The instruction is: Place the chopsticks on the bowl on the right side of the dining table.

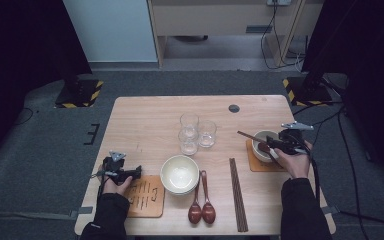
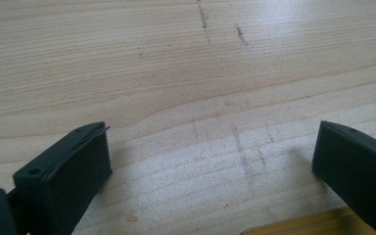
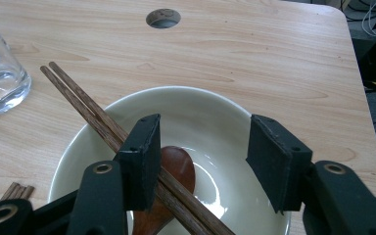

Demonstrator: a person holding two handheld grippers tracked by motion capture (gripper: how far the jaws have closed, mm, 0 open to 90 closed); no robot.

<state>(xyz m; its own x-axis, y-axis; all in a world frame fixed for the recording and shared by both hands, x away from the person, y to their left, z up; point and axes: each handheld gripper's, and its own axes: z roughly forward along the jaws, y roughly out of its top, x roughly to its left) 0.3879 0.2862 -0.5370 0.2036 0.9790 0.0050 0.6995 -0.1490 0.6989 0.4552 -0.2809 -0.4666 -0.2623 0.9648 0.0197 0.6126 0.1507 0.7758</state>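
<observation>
At three o'clock on the worktop (image 1: 145, 120), my right gripper (image 3: 203, 161) hangs released over the cream bowl (image 3: 215, 115), chopsticks (image 3: 93, 115) and spoon (image 3: 174, 169) resting inside as a place setting, while my left gripper (image 2: 210, 161) idles open at eight o'clock.

Three glasses (image 1: 196, 133), stacked bowls (image 1: 179, 174), two spoons (image 1: 202, 206) mid-table.
</observation>
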